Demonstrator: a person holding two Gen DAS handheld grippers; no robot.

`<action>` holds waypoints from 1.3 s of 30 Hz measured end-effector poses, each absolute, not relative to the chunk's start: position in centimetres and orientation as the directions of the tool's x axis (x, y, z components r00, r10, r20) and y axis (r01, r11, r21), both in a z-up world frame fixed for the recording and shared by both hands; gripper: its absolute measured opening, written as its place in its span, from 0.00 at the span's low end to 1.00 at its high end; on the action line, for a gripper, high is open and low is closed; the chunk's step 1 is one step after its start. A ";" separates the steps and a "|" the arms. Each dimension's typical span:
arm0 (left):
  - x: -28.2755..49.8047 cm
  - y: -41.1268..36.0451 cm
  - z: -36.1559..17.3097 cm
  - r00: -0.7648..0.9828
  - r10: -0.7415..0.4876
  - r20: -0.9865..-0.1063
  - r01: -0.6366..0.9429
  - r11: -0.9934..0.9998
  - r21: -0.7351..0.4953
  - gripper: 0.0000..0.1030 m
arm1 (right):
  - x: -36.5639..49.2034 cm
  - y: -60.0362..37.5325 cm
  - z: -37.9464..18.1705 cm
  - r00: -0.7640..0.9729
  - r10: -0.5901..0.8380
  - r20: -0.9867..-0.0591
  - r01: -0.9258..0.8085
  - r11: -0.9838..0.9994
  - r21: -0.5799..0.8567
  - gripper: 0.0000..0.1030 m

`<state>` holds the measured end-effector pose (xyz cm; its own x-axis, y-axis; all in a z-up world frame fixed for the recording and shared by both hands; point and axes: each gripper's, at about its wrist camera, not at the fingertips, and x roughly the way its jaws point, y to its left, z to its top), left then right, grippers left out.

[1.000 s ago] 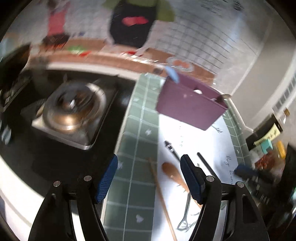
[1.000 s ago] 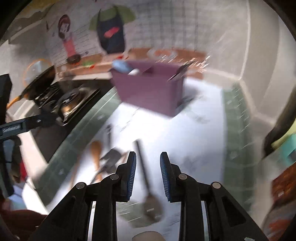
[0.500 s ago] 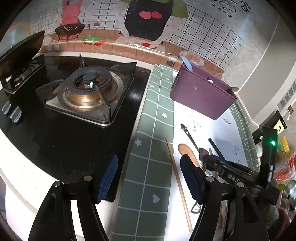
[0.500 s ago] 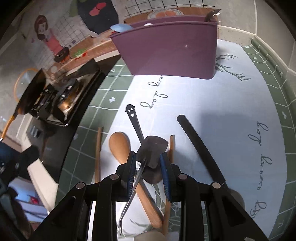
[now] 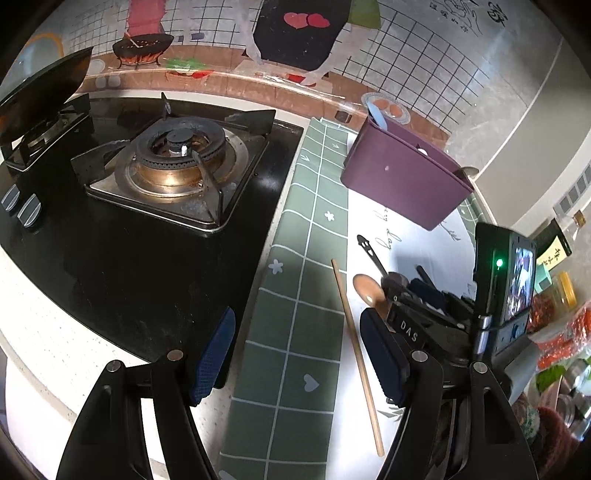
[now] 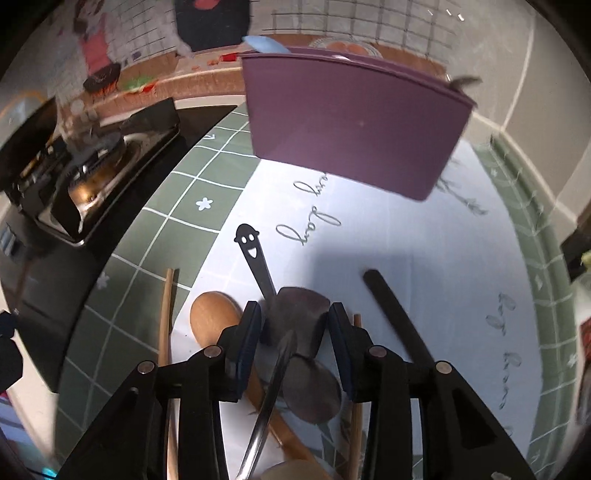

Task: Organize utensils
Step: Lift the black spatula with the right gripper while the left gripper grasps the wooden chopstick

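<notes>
Right gripper (image 6: 293,325) low over the utensil pile on the bench mat (image 6: 424,251); jaws part-open, straddling the dark spatula blade (image 6: 299,310), contact unclear. Left gripper (image 5: 295,347) jaws wide, holding nothing, beside the chopstick (image 5: 354,343). Purple holder (image 6: 354,122) beyond.

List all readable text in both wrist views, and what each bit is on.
"DAS": white letters on the right gripper body, left wrist view.
"day": cursive script on the white mat, seen inverted.
Further cursive along the mat's right edge: not legible.
Yellow label on a dark bottle, Chinese characters: too small.
Wall calligraphy, top right: unreadable.
</notes>
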<state>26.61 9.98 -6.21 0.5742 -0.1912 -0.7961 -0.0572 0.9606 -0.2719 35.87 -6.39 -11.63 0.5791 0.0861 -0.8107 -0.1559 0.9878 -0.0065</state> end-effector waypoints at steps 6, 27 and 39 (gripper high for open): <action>27.3 8.1 -6.9 0.535 -0.232 -0.812 0.012 0.964 -0.267 0.69 | 35.6 -9.2 -11.4 0.554 0.187 -0.811 -0.218 0.973 0.075 0.29; 32.2 2.1 -10.9 0.375 -0.187 -0.908 0.005 0.980 -0.200 0.29 | 29.9 -23.1 -8.1 0.711 0.149 -0.687 -0.074 0.988 0.138 0.28; 34.2 1.0 -11.6 0.379 -0.166 -0.911 0.055 0.986 -0.156 0.07 | 29.1 -23.0 -8.1 0.715 0.166 -0.679 -0.072 0.984 0.164 0.28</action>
